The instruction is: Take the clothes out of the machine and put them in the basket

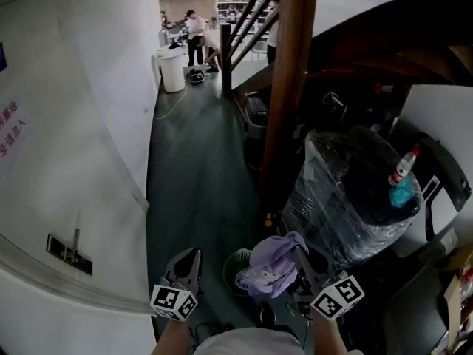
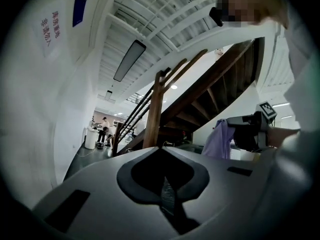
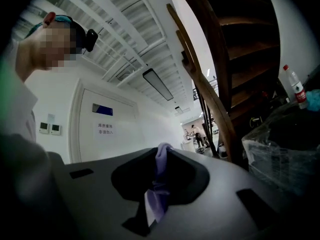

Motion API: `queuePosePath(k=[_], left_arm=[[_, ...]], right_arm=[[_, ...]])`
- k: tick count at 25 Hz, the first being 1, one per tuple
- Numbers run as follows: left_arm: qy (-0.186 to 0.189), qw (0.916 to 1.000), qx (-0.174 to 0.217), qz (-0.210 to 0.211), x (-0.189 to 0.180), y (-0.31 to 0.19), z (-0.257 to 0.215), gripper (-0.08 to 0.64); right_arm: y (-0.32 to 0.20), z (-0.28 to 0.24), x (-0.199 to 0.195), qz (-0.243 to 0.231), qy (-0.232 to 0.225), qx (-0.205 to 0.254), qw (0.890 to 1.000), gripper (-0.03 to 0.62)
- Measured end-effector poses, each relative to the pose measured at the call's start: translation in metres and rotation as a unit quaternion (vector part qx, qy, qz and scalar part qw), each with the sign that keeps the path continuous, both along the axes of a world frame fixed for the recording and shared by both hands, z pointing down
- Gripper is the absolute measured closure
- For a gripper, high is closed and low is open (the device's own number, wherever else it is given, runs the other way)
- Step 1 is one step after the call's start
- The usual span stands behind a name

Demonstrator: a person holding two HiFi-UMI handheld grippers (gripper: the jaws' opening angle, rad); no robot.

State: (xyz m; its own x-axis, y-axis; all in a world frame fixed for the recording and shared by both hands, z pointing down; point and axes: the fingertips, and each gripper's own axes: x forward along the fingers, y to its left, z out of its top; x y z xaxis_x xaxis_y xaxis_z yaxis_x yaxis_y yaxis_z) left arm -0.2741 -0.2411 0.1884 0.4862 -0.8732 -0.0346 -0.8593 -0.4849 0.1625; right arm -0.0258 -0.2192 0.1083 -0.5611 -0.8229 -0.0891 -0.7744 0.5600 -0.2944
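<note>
Under stairs [image 1: 369, 35], right gripper [image 3: 161, 151] jaws clamp lilac garment [image 1: 273, 266]; left gripper [image 2: 162, 154] jaws together.

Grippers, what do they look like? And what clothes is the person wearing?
The left gripper and right gripper are grey and black. Each carries a white cube with black square markers. The person's top is white.

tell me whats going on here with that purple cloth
A person holds a claw in each hand. The right claw is clamped on a lilac garment, which hangs close above what looks like a round basket on the floor. The left claw is closed and empty, off to the garment's left.
</note>
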Motion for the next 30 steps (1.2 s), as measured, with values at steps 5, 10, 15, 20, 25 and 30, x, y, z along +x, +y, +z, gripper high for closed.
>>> queuePosePath(k=[5,10,15,20,25,30], left_arm=[[-0.005,0.9982,0.000,-0.060,0.004,-0.009,-0.004,0.538],[-0.007,0.9928,-0.008,-0.120,0.012,-0.005,0.000,0.538],[-0.014,0.9862,-0.010,-0.165,0.020,0.000,0.005,0.538],[-0.023,0.9840,-0.016,-0.176,0.028,-0.001,0.004,0.538],[-0.018,0.9862,-0.022,-0.163,0.028,-0.016,0.007,0.538],[-0.022,0.9908,-0.028,-0.130,0.021,-0.028,0.018,0.538]], right_arm=[[-0.037,0.004,-0.007,-0.079,0.002,-0.008,0.997,0.541],[-0.065,0.017,-0.013,-0.150,0.005,-0.022,0.988,0.541],[-0.086,0.025,-0.013,-0.199,0.008,-0.026,0.980,0.541],[-0.093,0.030,-0.017,-0.222,0.014,-0.033,0.974,0.541],[-0.099,0.037,-0.022,-0.211,0.014,-0.043,0.976,0.541],[-0.100,0.052,-0.026,-0.177,0.013,-0.059,0.982,0.541]])
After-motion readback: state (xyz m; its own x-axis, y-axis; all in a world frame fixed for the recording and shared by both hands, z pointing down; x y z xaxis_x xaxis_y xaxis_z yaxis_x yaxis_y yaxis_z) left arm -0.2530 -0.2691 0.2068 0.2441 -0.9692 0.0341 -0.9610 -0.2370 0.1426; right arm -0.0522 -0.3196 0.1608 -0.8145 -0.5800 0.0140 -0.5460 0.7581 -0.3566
